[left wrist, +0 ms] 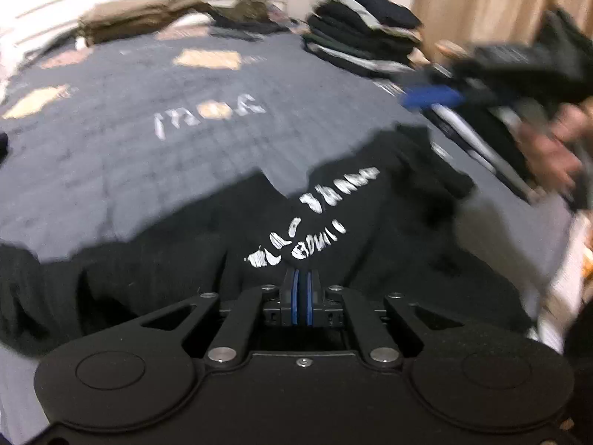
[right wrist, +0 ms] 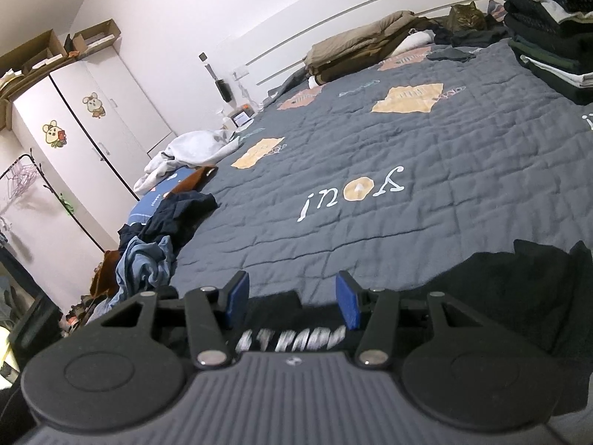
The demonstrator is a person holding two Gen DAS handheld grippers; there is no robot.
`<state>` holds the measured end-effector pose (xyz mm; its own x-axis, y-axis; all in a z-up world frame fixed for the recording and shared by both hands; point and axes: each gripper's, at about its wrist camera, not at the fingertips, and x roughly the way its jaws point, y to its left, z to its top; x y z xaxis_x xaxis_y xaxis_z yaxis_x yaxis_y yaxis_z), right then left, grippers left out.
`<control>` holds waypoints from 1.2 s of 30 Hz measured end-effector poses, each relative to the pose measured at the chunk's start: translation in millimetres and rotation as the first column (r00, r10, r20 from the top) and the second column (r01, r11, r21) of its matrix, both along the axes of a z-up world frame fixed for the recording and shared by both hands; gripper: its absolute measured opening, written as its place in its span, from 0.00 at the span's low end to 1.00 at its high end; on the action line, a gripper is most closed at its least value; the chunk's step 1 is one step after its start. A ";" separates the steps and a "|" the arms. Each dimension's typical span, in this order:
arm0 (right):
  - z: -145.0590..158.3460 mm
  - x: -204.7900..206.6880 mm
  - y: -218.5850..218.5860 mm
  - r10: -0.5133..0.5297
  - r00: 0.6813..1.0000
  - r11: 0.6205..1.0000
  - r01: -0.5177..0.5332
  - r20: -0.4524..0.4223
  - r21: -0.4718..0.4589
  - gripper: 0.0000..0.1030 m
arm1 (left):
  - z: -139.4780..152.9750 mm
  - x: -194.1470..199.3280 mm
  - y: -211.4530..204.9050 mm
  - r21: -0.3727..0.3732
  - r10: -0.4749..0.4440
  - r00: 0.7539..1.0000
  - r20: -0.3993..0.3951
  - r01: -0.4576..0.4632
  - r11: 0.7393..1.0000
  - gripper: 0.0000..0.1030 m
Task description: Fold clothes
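Note:
A black garment with white lettering [left wrist: 318, 218] lies crumpled on the grey quilt [left wrist: 166, 141] at the near edge of the bed. My left gripper [left wrist: 303, 278] is shut just over the garment; no cloth shows between its blue pads. The left wrist view is blurred by motion. My right gripper [right wrist: 292, 296] is open, its blue pads [right wrist: 348, 304] apart above the same black garment [right wrist: 500, 289], holding nothing. The right gripper also shows at the right of the left wrist view [left wrist: 430, 98], held in a hand.
A stack of folded dark clothes [right wrist: 552, 29] stands at the far right of the bed. Unfolded clothes [right wrist: 163, 237] pile at the left edge. Khaki bedding [right wrist: 363, 44] and a cat [right wrist: 467, 18] lie by the headboard. A white wardrobe [right wrist: 92, 129] stands left.

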<state>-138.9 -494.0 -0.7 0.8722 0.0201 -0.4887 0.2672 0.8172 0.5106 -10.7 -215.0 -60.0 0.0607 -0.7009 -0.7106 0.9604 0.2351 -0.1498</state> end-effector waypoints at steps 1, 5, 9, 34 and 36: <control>-0.1 0.5 0.2 0.002 1.000 1.000 -0.002 -0.003 0.001 0.49 | -3.1 -7.8 6.0 0.008 -0.012 1.000 -0.010 0.012 1.000 0.04; -0.8 2.5 2.0 0.012 1.000 1.000 -0.012 -0.012 -0.003 0.49 | -22.4 -35.5 23.0 0.069 -0.041 0.998 -0.039 0.044 0.997 0.03; -3.6 5.4 4.9 0.030 0.999 1.000 -0.030 -0.024 -0.005 0.49 | -34.5 -37.8 21.0 0.114 -0.032 0.999 -0.024 0.034 0.993 0.05; -6.4 4.5 2.0 0.011 0.999 1.000 -0.011 -0.031 -0.001 0.49 | -0.6 47.9 -90.5 0.108 -0.094 0.990 0.106 0.082 0.991 0.83; -6.8 3.9 0.4 0.007 0.999 1.000 -0.007 -0.032 0.001 0.49 | -9.3 49.8 -97.6 0.136 -0.116 0.989 0.089 0.103 0.985 0.83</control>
